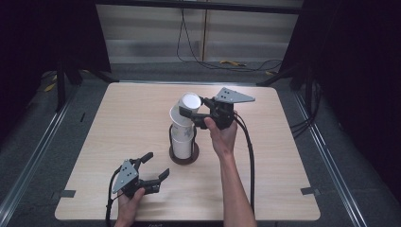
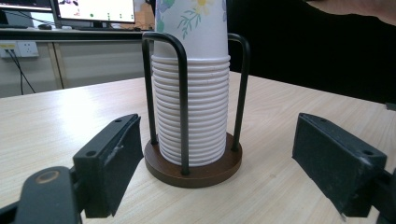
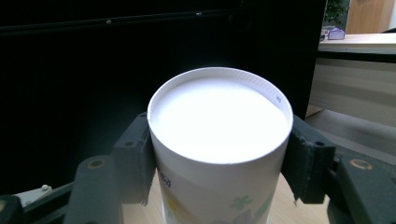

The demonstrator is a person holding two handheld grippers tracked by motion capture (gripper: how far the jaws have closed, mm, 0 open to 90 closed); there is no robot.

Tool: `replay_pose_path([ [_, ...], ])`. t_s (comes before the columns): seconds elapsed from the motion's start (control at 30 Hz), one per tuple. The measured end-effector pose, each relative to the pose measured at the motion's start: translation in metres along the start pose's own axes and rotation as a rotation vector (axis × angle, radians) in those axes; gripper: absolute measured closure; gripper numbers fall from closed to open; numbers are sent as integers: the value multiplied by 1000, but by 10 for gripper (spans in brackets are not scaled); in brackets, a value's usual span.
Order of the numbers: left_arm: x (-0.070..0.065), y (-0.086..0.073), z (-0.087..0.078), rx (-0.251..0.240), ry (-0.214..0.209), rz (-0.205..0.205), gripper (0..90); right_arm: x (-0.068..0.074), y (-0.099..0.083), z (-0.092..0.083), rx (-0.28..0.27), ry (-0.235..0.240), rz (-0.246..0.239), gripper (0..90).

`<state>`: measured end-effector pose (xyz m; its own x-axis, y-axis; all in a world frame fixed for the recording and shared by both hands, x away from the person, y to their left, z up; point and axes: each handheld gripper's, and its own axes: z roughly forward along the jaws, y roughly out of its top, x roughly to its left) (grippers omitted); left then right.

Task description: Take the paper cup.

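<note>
Right gripper (image 1: 193, 115) pinching floral paper cup (image 1: 187, 108), print unreadable, left gripper (image 1: 153, 167) spread by cup holder (image 1: 184, 157).

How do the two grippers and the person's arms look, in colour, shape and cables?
Both the left gripper and the right gripper are black, with two flat rectangular jaws. Each carries a grey three-cornered plate with small holes and trails a black cable. The forearms are bare; no sleeves are visible.
</note>
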<state>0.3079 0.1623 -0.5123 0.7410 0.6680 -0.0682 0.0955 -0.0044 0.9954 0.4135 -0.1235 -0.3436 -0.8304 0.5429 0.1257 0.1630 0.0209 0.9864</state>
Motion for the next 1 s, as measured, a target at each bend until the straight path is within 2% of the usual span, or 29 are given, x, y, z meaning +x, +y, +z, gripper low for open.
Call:
replay_pose_path([
  [0.13,0,0,0,3,-6,6,158,0,-2,-4,-18,-5,9,357],
  [0.2,1,1,0,15,-12,30,158,-1,-4,-7,-27,-5,14,357],
  [0.33,0,1,1,13,-7,21,158,-1,-5,-14,-54,3,26,357],
  [0.5,0,1,1,25,-12,21,159,0,-7,-19,-40,4,27,357],
  [0.57,1,1,1,26,-18,30,159,0,-9,-24,-54,7,34,357],
  [0.67,2,1,1,22,-18,20,160,-1,-11,-31,-55,1,37,357],
  [0.7,2,1,1,23,-18,0,160,-1,-13,-37,-60,-5,38,357],
  [0.87,3,2,3,37,-18,1,160,-1,-16,-47,-69,-3,51,358],
  [1.0,4,2,5,56,-18,-3,161,-1,-21,-55,-54,-5,49,359],
])
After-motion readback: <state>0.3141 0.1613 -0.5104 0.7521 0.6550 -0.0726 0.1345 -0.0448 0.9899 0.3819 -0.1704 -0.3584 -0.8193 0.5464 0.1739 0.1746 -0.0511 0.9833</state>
